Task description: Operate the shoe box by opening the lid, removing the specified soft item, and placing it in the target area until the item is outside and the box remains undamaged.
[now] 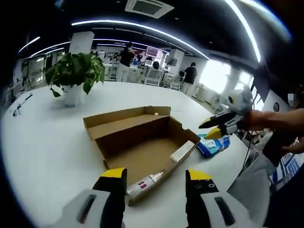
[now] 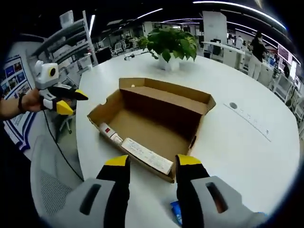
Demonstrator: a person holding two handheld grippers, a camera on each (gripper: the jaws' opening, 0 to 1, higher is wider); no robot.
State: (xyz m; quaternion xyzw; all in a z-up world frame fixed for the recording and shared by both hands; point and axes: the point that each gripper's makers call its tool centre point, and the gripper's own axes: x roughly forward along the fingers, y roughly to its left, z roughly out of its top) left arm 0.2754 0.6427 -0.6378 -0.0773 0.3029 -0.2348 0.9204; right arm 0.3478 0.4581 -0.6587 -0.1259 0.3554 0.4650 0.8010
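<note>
The brown cardboard shoe box lies open on the white round table, its lid folded back flat, and its inside looks bare. A blue and white soft packet rests on the table just right of the box. My left gripper hovers open at the box's near corner with nothing between its fingers. My right gripper, held in a hand, hangs open just above the packet. From the right gripper view, the box sits ahead of my right gripper, the packet peeks low between its fingers, and the left gripper stands open at left.
A potted plant in a white pot stands at the table's far side, beyond the box. A grey mesh chair sits off the table edge. A small round socket is set in the tabletop. People stand by desks in the background.
</note>
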